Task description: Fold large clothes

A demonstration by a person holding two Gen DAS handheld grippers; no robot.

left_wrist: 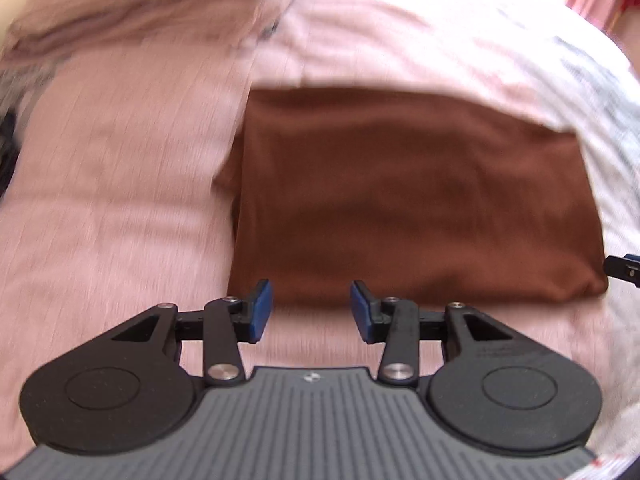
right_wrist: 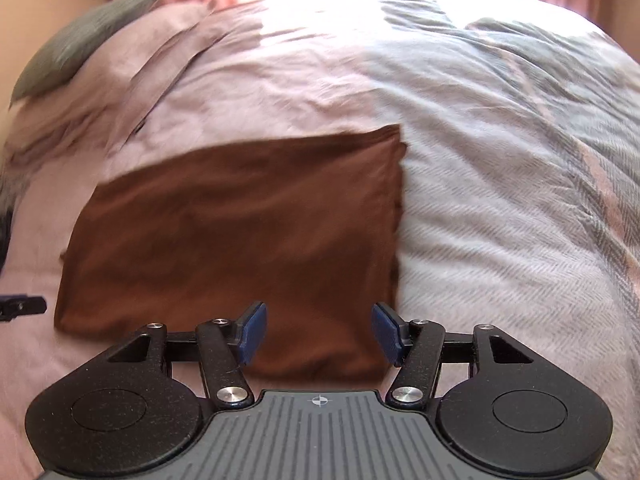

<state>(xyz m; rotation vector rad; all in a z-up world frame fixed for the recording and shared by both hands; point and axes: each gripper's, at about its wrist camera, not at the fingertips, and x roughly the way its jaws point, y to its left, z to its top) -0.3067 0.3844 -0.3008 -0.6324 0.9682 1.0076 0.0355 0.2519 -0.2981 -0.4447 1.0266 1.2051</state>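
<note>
Pink bedsheet (left_wrist: 120, 208) at left; folded brown garment (left_wrist: 400, 200) lies flat on the bed, a neat rectangle, grey-checked blanket (right_wrist: 500, 200) just beside its right edge. Left gripper (left_wrist: 312, 312) hovers at the near edge, fingers released, nothing between them. Right gripper (right_wrist: 318, 334) over the near right corner, fingers spread, empty. Judgement: fold looks complete; lift both clear without snagging the edge. No brand, label or writing legible; only small alignment marks on gripper housings.
</note>
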